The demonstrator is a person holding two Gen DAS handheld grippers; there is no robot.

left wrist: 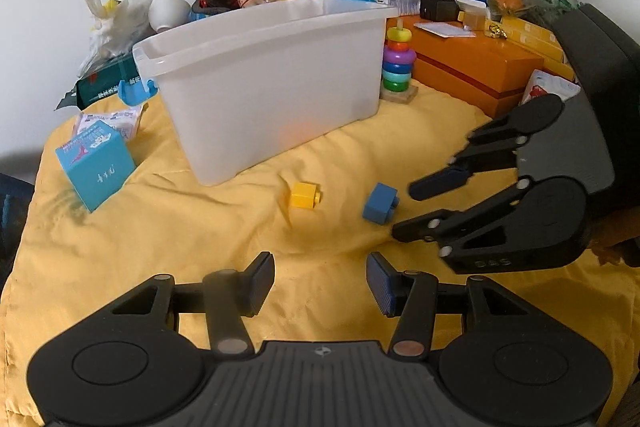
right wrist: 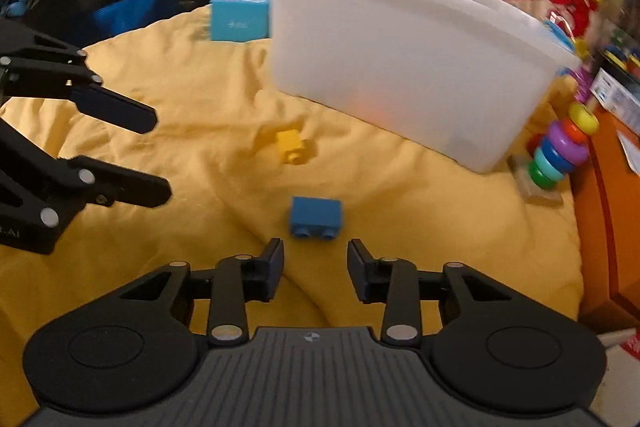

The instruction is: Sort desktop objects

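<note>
Both tongs hover apart and empty over your yellow-covered bench (left wrist: 400, 131).
Your right tongs (right wrist: 315, 269) stand just short of the blue brick (right wrist: 315, 217), jaws apart, nothing between them. Your left tongs (left wrist: 320, 285) gape wider, the yellow brick (left wrist: 305, 195) ahead of them. Both bricks lie mid-bench, in front of the white bin (left wrist: 264, 87), clear of its wall.
</note>
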